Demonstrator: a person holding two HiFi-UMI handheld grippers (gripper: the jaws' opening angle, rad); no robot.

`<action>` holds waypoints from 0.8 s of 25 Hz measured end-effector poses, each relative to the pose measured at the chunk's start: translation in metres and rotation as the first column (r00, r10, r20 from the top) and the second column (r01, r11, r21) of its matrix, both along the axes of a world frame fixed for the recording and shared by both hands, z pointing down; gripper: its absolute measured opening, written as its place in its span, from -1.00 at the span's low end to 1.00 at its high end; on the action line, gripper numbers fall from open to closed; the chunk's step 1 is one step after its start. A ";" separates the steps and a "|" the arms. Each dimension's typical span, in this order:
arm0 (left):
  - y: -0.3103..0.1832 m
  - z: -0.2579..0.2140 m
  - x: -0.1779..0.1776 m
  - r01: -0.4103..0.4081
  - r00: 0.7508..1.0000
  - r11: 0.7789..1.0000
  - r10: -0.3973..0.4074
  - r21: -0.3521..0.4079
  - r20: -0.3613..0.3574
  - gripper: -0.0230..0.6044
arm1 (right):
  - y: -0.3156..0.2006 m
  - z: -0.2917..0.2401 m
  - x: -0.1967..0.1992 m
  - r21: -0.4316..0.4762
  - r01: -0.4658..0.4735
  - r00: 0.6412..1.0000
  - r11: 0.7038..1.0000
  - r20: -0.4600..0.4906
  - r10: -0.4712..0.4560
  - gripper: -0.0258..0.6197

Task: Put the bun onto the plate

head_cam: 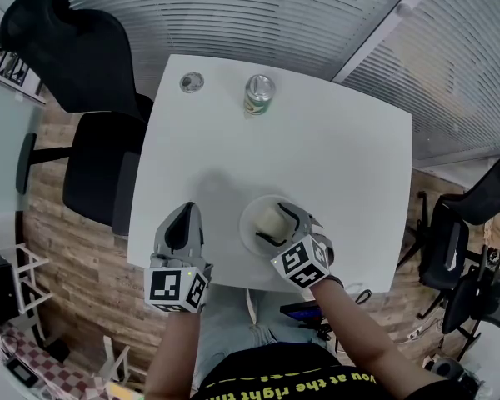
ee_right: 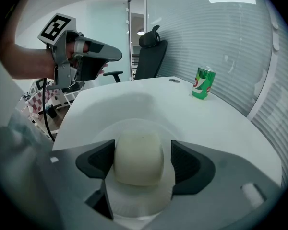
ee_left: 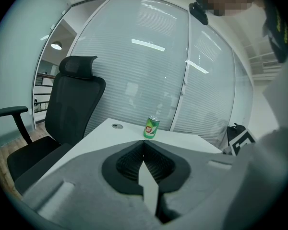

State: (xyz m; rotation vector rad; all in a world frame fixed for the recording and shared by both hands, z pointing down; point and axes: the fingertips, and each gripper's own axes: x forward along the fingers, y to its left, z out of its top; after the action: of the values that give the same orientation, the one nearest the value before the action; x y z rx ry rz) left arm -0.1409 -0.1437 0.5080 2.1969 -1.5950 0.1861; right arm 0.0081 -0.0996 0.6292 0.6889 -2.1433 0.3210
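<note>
A pale, rounded bun [head_cam: 271, 217] [ee_right: 138, 159] rests on a white plate [head_cam: 248, 233] [ee_right: 134, 202] near the front edge of the white table [head_cam: 317, 157]. My right gripper [head_cam: 281, 224] [ee_right: 139, 158] reaches over the plate and stands open. The bun lies between its dark pads [ee_right: 185, 163], with a small gap on the right side. To the left of the plate my left gripper [head_cam: 186, 216] [ee_left: 144, 145] hovers over bare table, shut with nothing in it. It also shows in the right gripper view as the left gripper [ee_right: 113, 56] held above the table.
A green drink can [head_cam: 258, 94] [ee_left: 151, 127] [ee_right: 203, 83] stands at the table's far side, next to a small round metal disc [head_cam: 192, 82]. A black office chair [head_cam: 83, 82] stands at the left, and more chairs [head_cam: 471, 240] at the right. Slatted glass walls stand behind.
</note>
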 end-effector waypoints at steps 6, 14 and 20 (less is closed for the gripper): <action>-0.001 -0.007 0.001 -0.010 1.000 1.000 0.010 0.009 0.002 -0.93 | 0.002 -0.011 -0.007 -0.003 0.011 1.000 1.000 0.016 -0.011 0.26; -0.005 -0.014 0.001 -0.032 0.999 0.999 0.032 0.023 0.006 -0.93 | -0.002 -0.036 -0.006 0.038 -0.013 0.998 0.999 0.061 0.010 0.06; -0.010 -0.020 0.005 -0.056 0.998 0.998 0.056 0.033 0.007 -0.93 | -0.011 -0.060 0.001 0.123 -0.058 0.995 0.991 0.087 0.048 -0.41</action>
State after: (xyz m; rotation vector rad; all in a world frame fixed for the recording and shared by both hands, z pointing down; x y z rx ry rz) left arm -0.1356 -0.1536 0.4876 2.2698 -1.5508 0.1845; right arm 0.0092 -0.1110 0.5692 0.8184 -2.2425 0.2488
